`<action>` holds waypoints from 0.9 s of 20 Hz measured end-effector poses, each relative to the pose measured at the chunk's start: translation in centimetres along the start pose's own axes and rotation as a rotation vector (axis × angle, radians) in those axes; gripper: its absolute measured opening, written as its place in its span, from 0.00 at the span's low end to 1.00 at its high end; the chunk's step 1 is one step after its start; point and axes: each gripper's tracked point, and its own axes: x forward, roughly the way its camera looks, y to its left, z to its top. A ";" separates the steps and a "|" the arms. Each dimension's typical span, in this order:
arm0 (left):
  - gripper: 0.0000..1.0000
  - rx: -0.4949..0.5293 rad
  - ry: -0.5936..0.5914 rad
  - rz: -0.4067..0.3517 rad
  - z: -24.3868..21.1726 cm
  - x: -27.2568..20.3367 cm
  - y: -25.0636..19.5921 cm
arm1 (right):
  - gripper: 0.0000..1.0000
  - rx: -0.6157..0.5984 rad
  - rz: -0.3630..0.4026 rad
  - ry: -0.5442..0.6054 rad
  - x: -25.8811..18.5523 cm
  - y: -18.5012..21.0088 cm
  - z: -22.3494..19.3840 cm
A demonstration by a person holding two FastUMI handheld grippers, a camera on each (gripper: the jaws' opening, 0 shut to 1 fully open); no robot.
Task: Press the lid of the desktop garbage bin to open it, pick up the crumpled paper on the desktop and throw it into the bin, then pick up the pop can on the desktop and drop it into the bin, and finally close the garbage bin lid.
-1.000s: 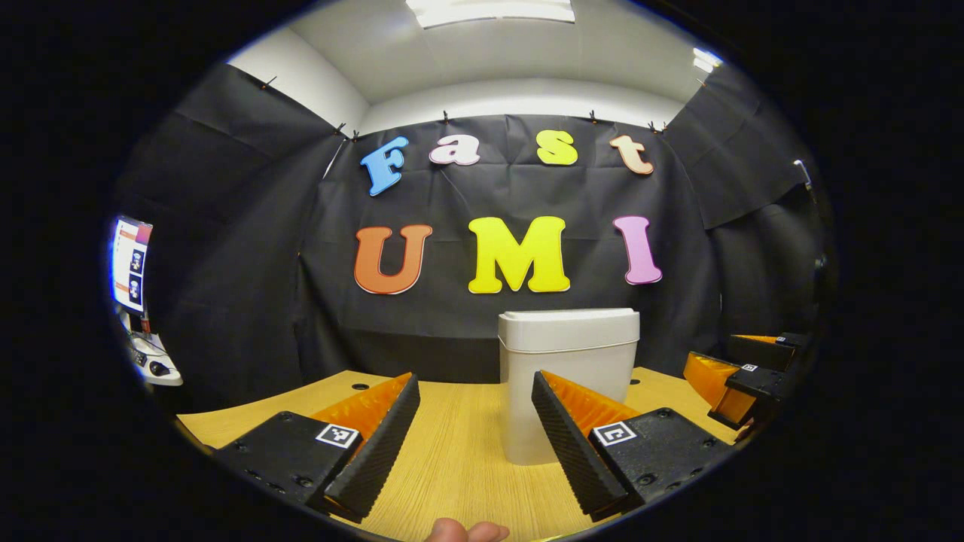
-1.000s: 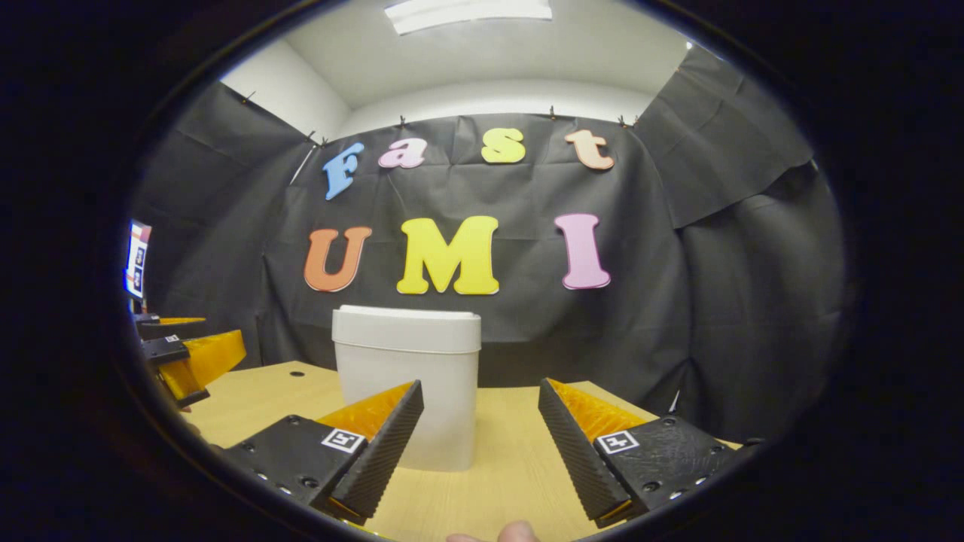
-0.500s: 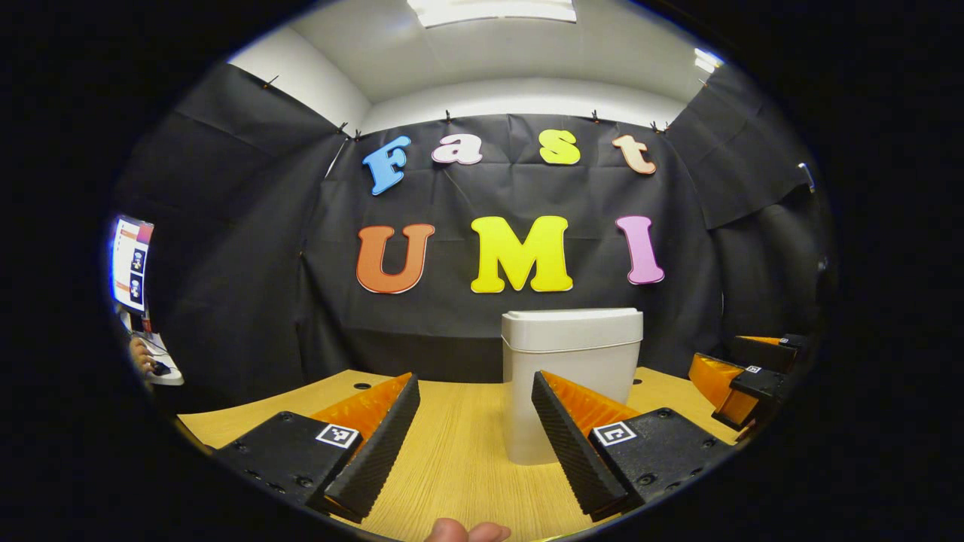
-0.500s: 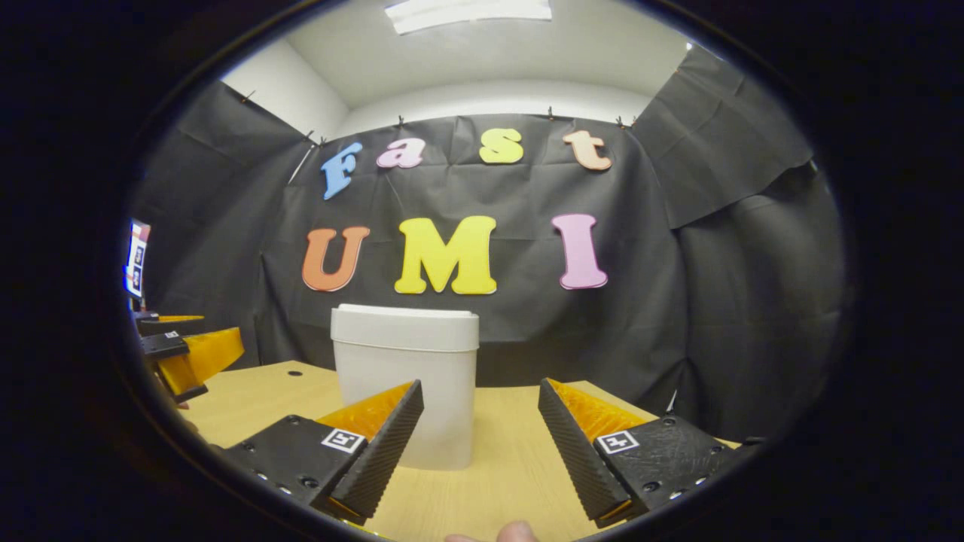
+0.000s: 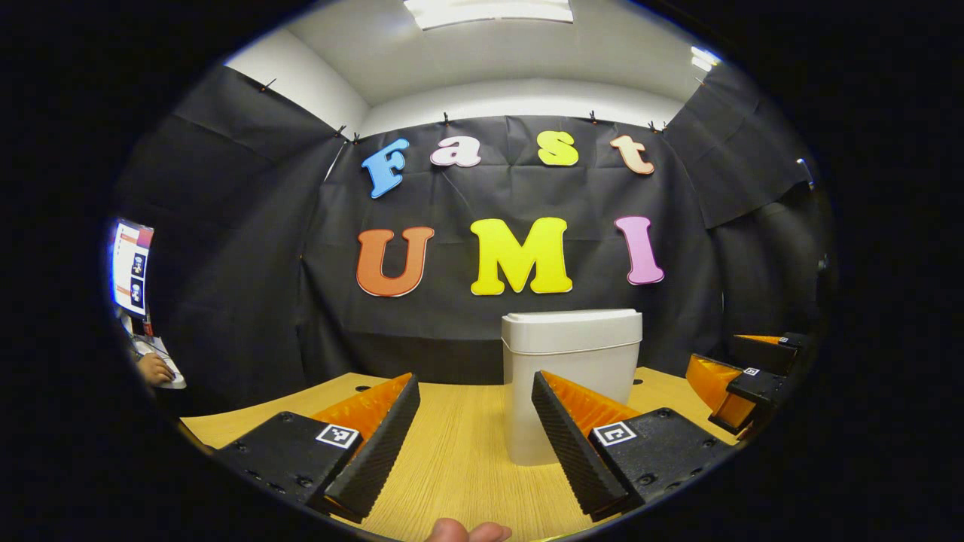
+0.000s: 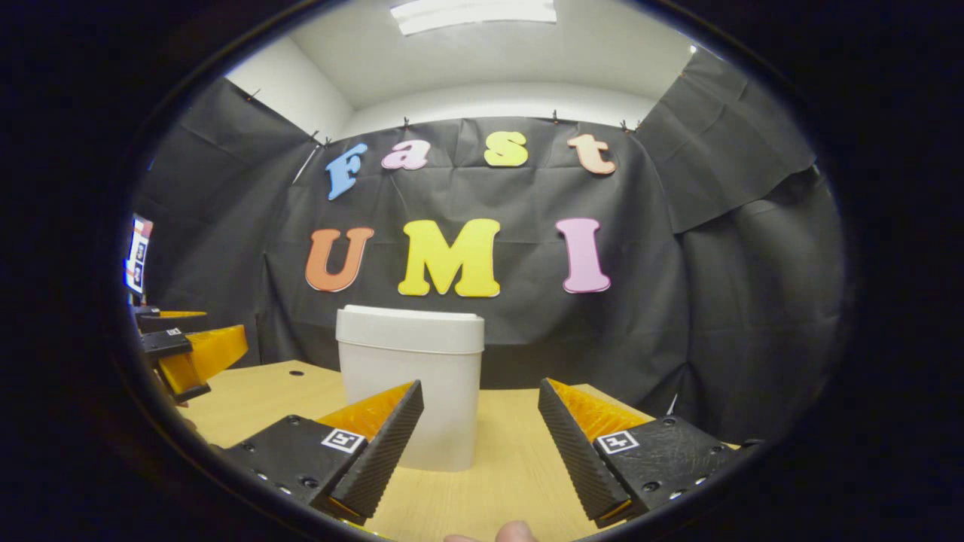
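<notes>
Both tools — left tool (image 5: 474, 421) and right tool (image 6: 480, 425) — gape wide, holding nothing, so I'd press squarely down on the white plastic bin's closed lid (image 6: 410, 330) near the wooden counter's (image 5: 459, 459) back edge.

Under my jaws runs a pale wood-grain counter (image 5: 459, 452), its lines running away from me toward the black cloth at the back. One thing stands directly on it: a white garbage bin (image 5: 570, 376), upright, lid down, set toward the far edge. From my right gripper view the same counter (image 6: 512, 467) carries the bin (image 6: 410, 391) a little left of centre, with bare wood all round its base. A small dark round spot (image 6: 295, 373) sits in the surface near the far left edge; it may be a hole, I cannot tell.
</notes>
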 end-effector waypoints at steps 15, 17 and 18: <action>0.97 0.008 0.001 -0.002 -0.5 0.2 -0.3 | 0.96 -0.008 -0.004 -0.006 -0.1 0.0 0.1; 0.96 0.010 0.000 -0.002 -0.5 0.2 -0.3 | 0.96 -0.007 -0.003 -0.006 -0.2 0.0 0.1; 0.97 0.010 0.000 -0.002 -0.4 0.2 -0.3 | 0.96 -0.008 -0.003 -0.007 -0.2 0.0 0.1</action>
